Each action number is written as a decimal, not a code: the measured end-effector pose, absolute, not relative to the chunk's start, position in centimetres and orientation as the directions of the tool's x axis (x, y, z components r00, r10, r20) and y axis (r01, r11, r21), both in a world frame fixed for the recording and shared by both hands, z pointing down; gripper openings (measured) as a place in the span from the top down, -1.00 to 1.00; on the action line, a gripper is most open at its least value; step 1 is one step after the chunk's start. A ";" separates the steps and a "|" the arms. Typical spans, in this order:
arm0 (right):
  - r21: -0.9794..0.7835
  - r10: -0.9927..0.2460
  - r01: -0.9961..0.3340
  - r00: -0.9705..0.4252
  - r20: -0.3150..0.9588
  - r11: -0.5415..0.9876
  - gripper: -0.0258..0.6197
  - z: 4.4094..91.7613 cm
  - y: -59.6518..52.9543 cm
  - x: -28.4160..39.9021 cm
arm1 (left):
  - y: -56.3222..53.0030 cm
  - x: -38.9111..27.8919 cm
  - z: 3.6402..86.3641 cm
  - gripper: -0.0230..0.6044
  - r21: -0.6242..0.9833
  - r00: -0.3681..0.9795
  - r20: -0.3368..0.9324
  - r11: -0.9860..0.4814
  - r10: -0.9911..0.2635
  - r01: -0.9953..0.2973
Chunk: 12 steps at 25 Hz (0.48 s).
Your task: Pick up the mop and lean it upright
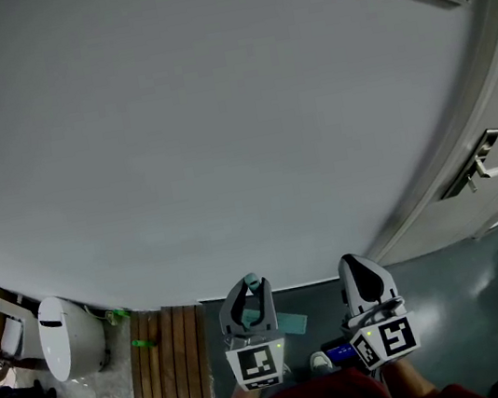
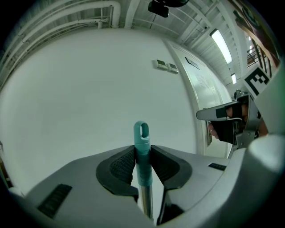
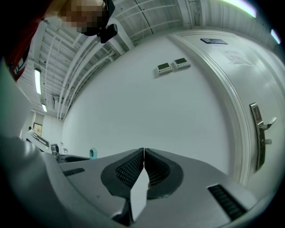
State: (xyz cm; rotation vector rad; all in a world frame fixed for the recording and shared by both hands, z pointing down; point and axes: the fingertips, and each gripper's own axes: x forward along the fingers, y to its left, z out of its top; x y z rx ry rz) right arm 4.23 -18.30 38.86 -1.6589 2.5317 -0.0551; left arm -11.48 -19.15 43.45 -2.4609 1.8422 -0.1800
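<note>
Two hand-held grippers side by side at the bottom of the head view, both pointing level toward a plain white wall [image 1: 214, 105].

Left hand-held gripper [image 2: 142, 153]: clamped on the mop [image 2: 141, 133], ribbed black pads [image 2: 121, 165] pressing on both sides of the handle just below its top end.

Mop appearance:
- Handle upright between the jaws, close in front of the wall.
- Teal plastic cap at the tip, with an oval hanging loop.
- Teal sleeve under the cap, then a bare shiny metal tube running down out of sight.
- Lower end of the mop not shown in the left gripper view.

Right hand-held gripper [image 3: 144, 156]: jaws together, pads meeting edge to edge, nothing between them.

Surroundings:
- Door [image 3: 240, 89] with a lever handle [image 3: 260, 120], right of the wall.
- Two control panels [image 3: 173, 65] high on the wall.
- Slatted wooden mat [image 1: 173, 367] and white bin [image 1: 65, 342] on the floor, lower left in the head view.
</note>
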 end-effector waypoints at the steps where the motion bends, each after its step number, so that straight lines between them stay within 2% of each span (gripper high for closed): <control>1: -0.093 -0.916 -0.912 -0.394 -0.076 0.400 0.86 38.8 -18.3 4.2 | -19.3 -11.5 43.9 0.54 -0.124 0.278 0.068 -0.285 -0.958 -0.950; 12: -0.091 -0.917 -0.913 -0.392 -0.074 0.398 0.86 38.8 -18.6 4.3 | -20.9 -10.9 47.7 0.54 -0.125 0.300 0.147 -0.318 -0.943 -0.940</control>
